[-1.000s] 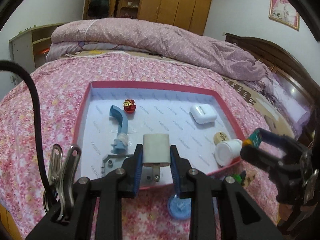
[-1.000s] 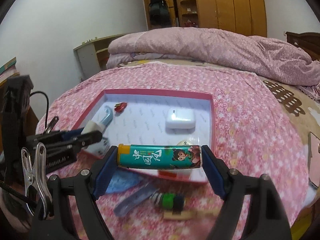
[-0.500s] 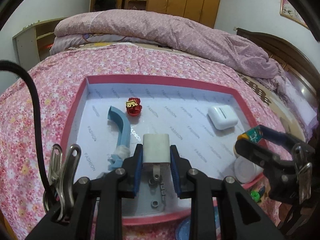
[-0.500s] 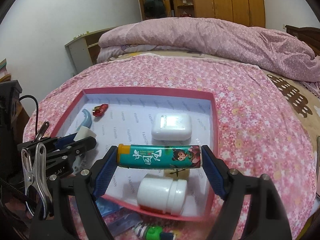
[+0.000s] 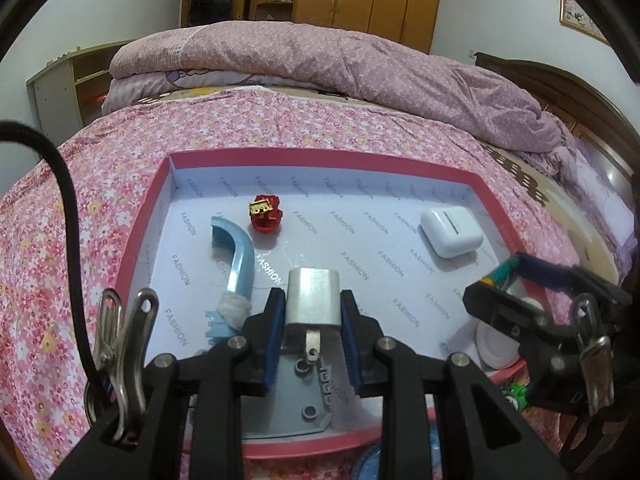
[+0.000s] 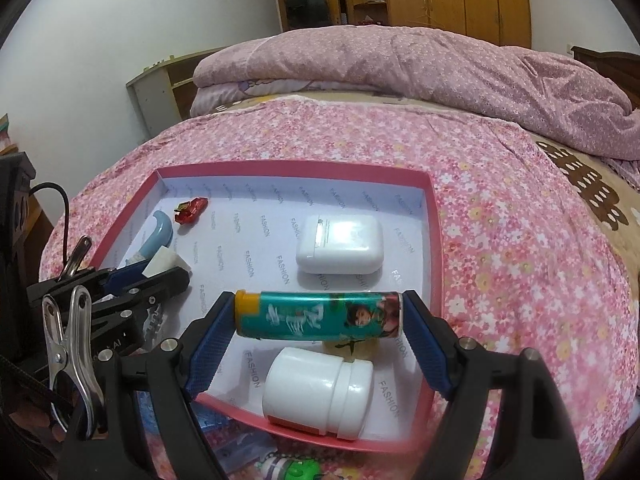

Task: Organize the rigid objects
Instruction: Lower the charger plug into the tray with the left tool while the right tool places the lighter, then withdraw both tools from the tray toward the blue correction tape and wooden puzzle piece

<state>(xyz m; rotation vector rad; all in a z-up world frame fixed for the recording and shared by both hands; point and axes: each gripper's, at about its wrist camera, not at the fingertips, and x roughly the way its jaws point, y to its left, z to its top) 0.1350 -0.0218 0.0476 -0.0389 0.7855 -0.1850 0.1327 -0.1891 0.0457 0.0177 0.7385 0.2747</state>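
A pink-rimmed tray (image 5: 156, 196) (image 6: 434, 216) with a white lining lies on the bed. My left gripper (image 5: 314, 322) is shut on a white plug adapter (image 5: 314, 298), held over the tray's near left part above a grey plastic piece (image 5: 308, 400). My right gripper (image 6: 320, 316) is shut on a teal lighter (image 6: 320, 315), held crosswise over the tray's near right part. In the tray lie a blue curved handle (image 5: 236, 256) (image 6: 160, 234), a red toy (image 5: 265, 213) (image 6: 192, 208), a white earbud case (image 5: 450, 232) (image 6: 338, 244) and a white bottle (image 6: 320, 388) on its side.
The bed has a pink floral cover (image 6: 520, 240) and a folded purple quilt (image 5: 320, 56) at the back. A blue object (image 6: 224, 448) and a green toy (image 6: 296, 468) lie on the cover by the tray's near edge. A wooden headboard (image 5: 568, 92) stands at the right.
Both grippers have moved forward over the tray with their objects still held. The tray and its contents now look larger and nearer.
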